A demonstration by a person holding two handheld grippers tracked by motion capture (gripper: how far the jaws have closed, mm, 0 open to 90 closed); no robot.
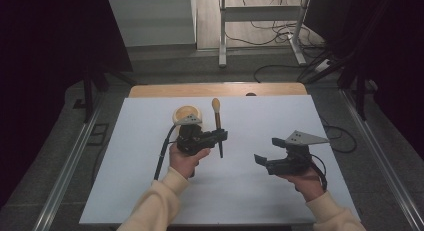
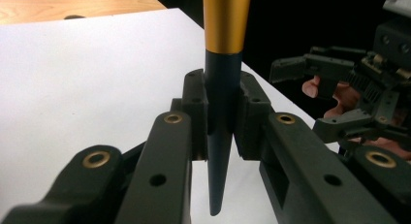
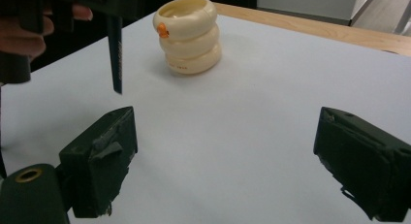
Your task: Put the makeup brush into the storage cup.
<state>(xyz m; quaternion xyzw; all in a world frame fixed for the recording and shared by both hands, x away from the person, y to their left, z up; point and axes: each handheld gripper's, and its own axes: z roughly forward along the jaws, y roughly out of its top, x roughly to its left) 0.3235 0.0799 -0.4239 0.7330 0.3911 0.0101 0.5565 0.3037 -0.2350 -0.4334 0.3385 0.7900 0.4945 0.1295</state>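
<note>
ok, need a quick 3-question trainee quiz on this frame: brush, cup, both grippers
1. True or false: the left gripper is shut on the brush.
2. How do the right gripper's jaws stand: A) apart with nothing between them, B) shut on the cream cup, C) shut on the brush?
3. What does the cream cup stand on?

Key: 1 true; 2 A; 3 the white table sheet, untouched by either gripper.

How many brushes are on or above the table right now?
1. The brush is clamped in the left claw, held above the white table, beside the cream holder. Whether another sits inside the holder can't be told.
</note>
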